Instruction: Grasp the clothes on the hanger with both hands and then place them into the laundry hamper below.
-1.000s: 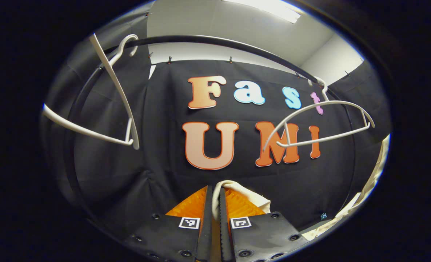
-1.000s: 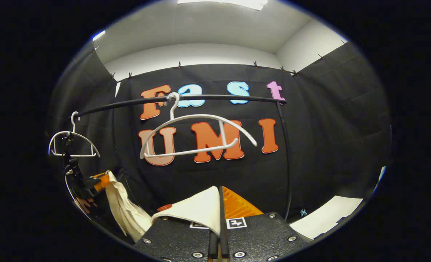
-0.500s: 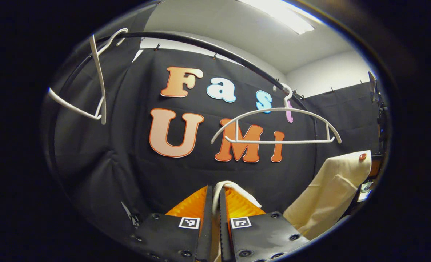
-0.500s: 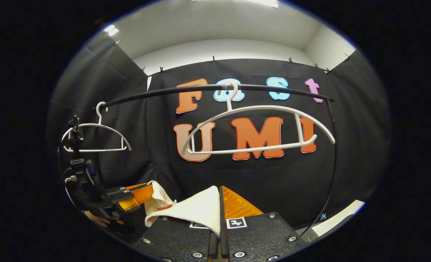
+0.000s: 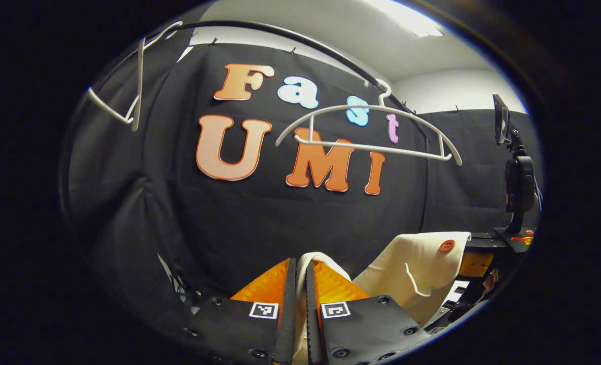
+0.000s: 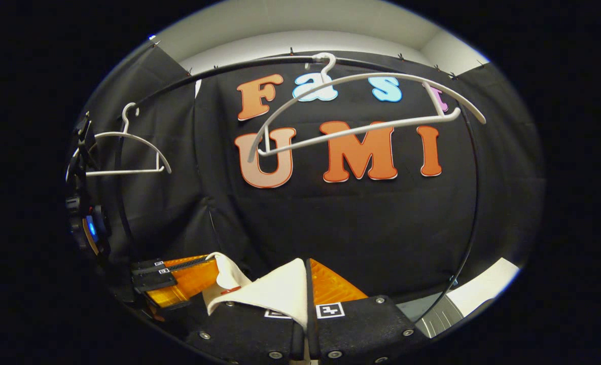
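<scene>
A cream garment [image 5: 417, 266] with a red button hangs between both grippers, off the hangers. My left gripper [image 5: 300, 266] is shut on a fold of it, the cloth looping over the fingertips. In the right gripper view my right gripper [image 6: 306, 268] is shut on another edge of the cream garment [image 6: 275, 291], which drapes over its left finger. The left gripper [image 6: 173, 276] is seen low at the left there, with the cloth in it. The right gripper [image 5: 475, 261] sits at the far right of the left gripper view. Two bare white hangers [image 6: 361, 106] [image 6: 122, 152] hang on the black rail [image 6: 219, 68] above.
The rail's upright [image 6: 475, 203] runs down on the right. A grey ribbed rim [image 6: 434, 314] and a patch of white floor [image 6: 485, 286] show at the lower right. A black device [image 5: 516, 175] rises over the right gripper.
Both grippers have come down with the garment: rail and hangers now sit higher in both views. The left view has swung right, bringing the garment and the right gripper into it.
</scene>
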Available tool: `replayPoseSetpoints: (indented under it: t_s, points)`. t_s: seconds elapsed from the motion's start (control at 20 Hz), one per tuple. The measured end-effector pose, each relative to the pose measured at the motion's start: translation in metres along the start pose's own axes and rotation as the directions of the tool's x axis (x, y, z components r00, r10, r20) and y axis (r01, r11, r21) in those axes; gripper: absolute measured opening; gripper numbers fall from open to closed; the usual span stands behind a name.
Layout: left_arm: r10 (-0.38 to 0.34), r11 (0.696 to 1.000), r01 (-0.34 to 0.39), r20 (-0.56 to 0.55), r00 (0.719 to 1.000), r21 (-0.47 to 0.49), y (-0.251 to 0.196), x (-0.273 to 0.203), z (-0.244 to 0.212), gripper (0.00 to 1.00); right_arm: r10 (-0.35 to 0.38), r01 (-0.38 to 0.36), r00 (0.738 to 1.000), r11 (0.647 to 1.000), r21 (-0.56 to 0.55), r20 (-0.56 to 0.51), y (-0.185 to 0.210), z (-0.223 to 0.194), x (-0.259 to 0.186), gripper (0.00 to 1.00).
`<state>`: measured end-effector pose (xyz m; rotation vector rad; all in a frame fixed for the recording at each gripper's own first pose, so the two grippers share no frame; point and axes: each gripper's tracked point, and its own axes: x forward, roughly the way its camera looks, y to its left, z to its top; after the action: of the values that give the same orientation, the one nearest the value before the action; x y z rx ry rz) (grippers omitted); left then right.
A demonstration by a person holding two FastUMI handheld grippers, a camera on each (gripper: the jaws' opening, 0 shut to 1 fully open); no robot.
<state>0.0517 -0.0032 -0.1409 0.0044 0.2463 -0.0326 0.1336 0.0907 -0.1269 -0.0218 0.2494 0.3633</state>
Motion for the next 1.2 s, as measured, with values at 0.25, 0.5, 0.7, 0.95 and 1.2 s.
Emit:
replayPoseSetpoints:
  t_s: [0.25,0.5,0.7,0.95,1.2]
  points:
    - [0.033,0.999,-0.037,-0.180,0.983,-0.021,0.008,0.007,-0.084,0.17,-0.042,0.052,0.984,0.997,0.052,-0.170,-0.005,-0.089,0.021,0.08]
    - [0.065,0.997,-0.074,-0.325,0.943,-0.015,0.015,0.011,-0.151,0.17,-0.099,0.124,0.944,0.991,0.060,-0.314,-0.026,-0.173,0.036,0.09]
    - [0.083,0.995,-0.101,-0.423,0.902,-0.020,0.017,0.009,-0.190,0.17,-0.105,0.146,0.914,0.986,0.077,-0.391,-0.027,-0.212,0.044,0.06]
    - [0.081,0.994,-0.108,-0.536,0.840,-0.019,0.022,-0.001,-0.238,0.17,-0.089,0.147,0.865,0.986,0.080,-0.493,-0.026,-0.263,0.048,0.10]
    - [0.097,0.986,-0.161,-0.646,0.758,-0.041,0.037,-0.016,-0.293,0.18,-0.093,0.199,0.802,0.973,0.118,-0.591,-0.032,-0.318,0.035,0.21]
